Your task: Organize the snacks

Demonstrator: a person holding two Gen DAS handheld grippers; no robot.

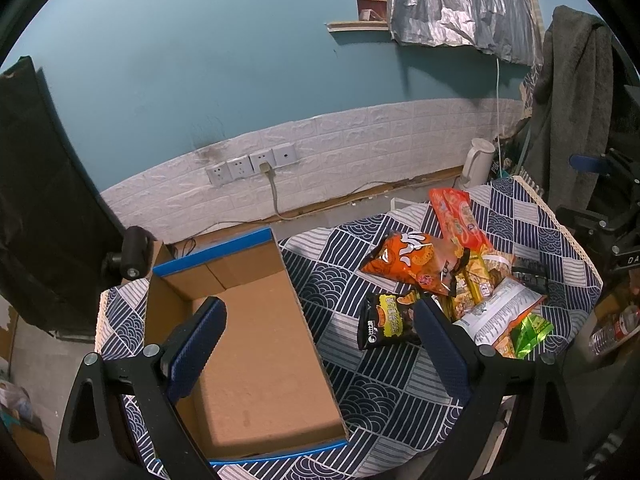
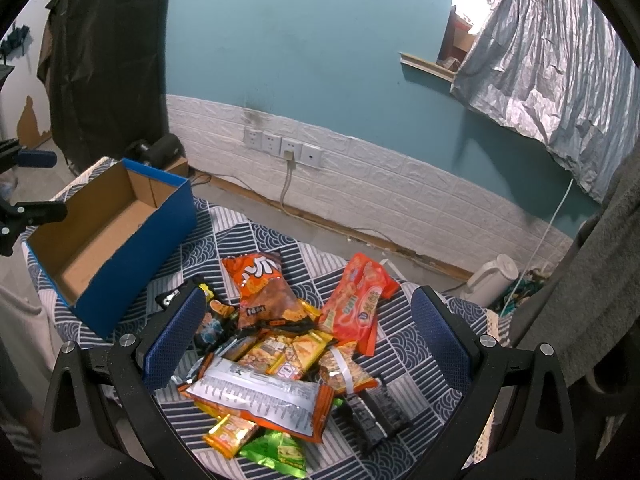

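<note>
Cardboard box (image 1: pixel 256 344), blue-sided and empty, sits below the left tool (image 1: pixel 316 344), whose jaws are spread, ready to receive. Snack packets (image 2: pixel 276 344) lie heaped on the tabletop (image 2: pixel 416 344) beneath the right tool (image 2: pixel 308 344), likewise spread, empty.

I see the snack packets (image 2: pixel 276 360) heaped loosely on the patterned cloth. My blue cardboard box (image 1: pixel 256 336) sits open beside them.

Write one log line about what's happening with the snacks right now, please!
left tool: open, over box | right tool: open, over snack pile | blue cardboard box: empty | snacks boxed: none
</note>
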